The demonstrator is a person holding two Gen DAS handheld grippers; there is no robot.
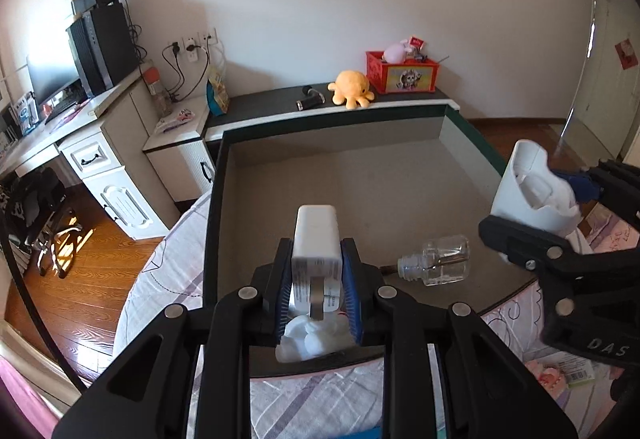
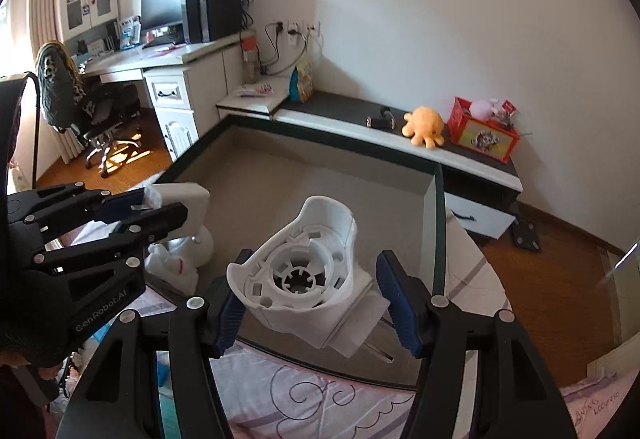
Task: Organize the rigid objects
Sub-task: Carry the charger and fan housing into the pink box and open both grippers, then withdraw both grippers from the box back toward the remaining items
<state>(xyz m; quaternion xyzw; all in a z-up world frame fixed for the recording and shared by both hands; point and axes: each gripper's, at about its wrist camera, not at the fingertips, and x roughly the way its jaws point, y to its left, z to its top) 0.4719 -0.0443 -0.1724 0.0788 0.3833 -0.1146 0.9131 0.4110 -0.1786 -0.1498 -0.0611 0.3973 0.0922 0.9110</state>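
Both grippers were loaded over the glass table [image 1: 460, 159]. Left gripper [image 1: 318, 281] pinched the white charger [image 1: 316, 239] across its narrow sides, prongs facing back, so it hung clear of the white wad [image 1: 310, 339] lying below. Right gripper [image 2: 320, 303] held the white plug-in housing [image 2: 296, 271], hollow end toward the camera; the left pad touched it, but right-pad contact was hard to confirm. The glass bottle [image 1: 436, 259] lay on its side between them, likely the next pick.
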